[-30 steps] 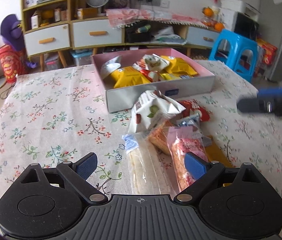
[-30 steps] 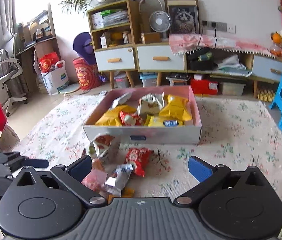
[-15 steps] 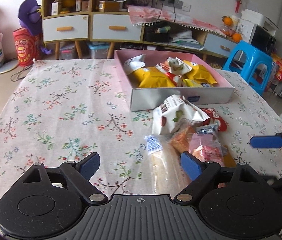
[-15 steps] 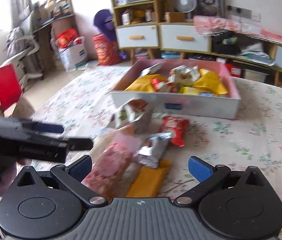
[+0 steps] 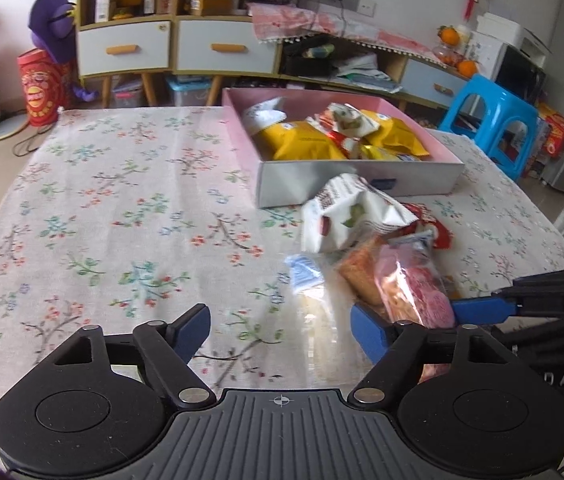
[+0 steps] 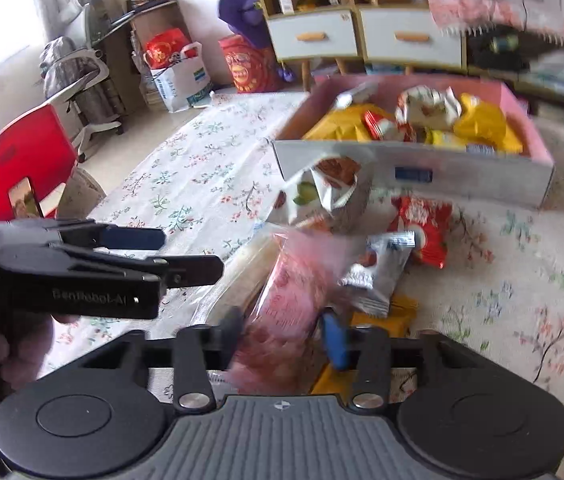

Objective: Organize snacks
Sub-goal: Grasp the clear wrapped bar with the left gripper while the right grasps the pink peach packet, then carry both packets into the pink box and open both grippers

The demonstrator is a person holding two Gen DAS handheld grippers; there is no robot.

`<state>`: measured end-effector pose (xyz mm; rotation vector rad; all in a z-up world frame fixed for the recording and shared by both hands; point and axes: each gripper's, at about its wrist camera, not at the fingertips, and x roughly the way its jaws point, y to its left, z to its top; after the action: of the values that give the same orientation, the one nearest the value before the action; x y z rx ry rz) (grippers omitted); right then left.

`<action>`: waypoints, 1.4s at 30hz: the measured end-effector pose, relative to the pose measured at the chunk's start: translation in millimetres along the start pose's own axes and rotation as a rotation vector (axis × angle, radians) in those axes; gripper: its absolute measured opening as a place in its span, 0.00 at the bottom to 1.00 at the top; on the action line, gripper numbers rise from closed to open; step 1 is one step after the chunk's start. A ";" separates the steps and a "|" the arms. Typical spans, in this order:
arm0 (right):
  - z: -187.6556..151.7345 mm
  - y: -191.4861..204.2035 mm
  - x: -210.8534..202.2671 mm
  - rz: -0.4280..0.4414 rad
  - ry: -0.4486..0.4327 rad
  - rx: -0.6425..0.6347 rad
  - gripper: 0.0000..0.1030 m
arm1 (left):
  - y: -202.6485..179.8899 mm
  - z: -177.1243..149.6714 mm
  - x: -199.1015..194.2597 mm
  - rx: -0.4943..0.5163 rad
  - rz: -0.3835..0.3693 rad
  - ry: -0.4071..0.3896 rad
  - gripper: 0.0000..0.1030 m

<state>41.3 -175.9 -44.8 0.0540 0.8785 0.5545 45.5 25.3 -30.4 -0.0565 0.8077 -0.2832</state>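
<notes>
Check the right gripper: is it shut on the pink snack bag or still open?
Shut on it. In the right wrist view the right gripper has its fingers drawn in against the pink snack bag between them.

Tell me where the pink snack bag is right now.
The pink snack bag sits low-centre in the right wrist view, pinched in the right gripper, over the pile before the pink box.

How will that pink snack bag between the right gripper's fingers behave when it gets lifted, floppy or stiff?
Probably floppy: the pink snack bag is thin clear film, and the right gripper has closed in on one end only, so the far end should sag. Likely light for its size. The glossy wrapper could slip, and the contents look crushable, though blur hides detail.
</notes>
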 end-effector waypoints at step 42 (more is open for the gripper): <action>19.7 -18.8 -30.1 -0.197 -0.059 0.009 0.22 | -15.1 14.0 -11.9 0.006 0.023 0.060 0.19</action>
<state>48.9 -203.1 -15.5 -0.0080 0.8183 0.3635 44.4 13.2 -10.0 -0.0327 0.8666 -0.2664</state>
